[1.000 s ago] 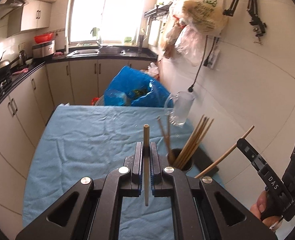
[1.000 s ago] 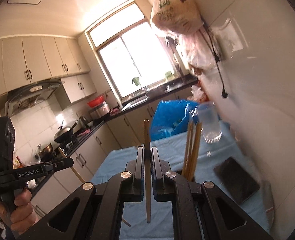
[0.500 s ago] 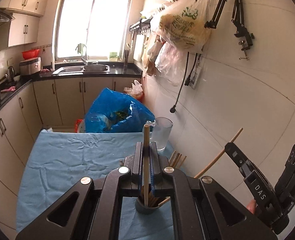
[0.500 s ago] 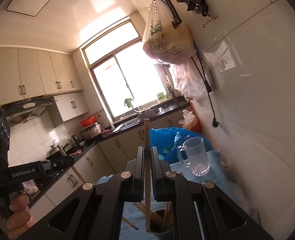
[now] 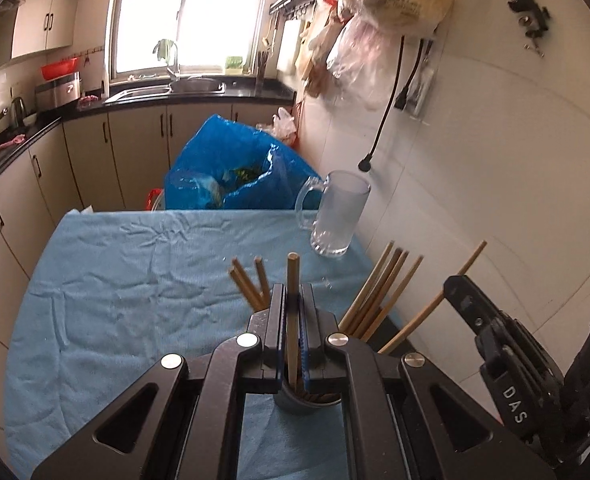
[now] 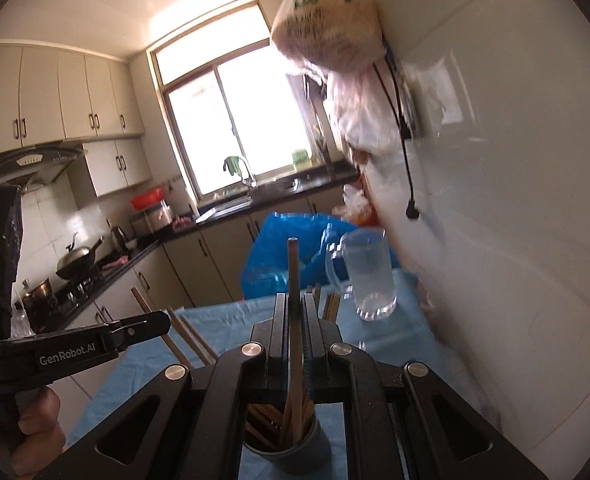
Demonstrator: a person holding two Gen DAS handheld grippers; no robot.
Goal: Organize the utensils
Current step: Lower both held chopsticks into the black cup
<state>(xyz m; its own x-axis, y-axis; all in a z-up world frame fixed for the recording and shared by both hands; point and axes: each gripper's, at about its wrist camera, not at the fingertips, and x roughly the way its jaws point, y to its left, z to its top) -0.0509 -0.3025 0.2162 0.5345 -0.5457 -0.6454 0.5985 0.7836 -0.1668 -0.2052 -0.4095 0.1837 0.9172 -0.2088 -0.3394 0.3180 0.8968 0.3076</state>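
My left gripper (image 5: 293, 300) is shut on a wooden chopstick (image 5: 293, 280) held upright, its lower end inside the dark grey holder cup (image 5: 295, 402) just below the jaws. Several other chopsticks (image 5: 379, 288) lean out of the cup. My right gripper (image 6: 293, 312) is shut on another chopstick (image 6: 293, 264), its lower end down in the same cup (image 6: 295, 456). The right gripper also shows in the left wrist view (image 5: 451, 284), at right by the wall.
A blue cloth (image 5: 135, 280) covers the table. A clear glass mug (image 5: 335, 216) stands at its far right by the white tiled wall. A blue plastic bag (image 5: 231, 168) sits beyond the table's far edge. Kitchen counters run along the left and back.
Both grippers have moved over the cup and lowered, so both held chopsticks now reach down into it. The views tilted down toward the table.
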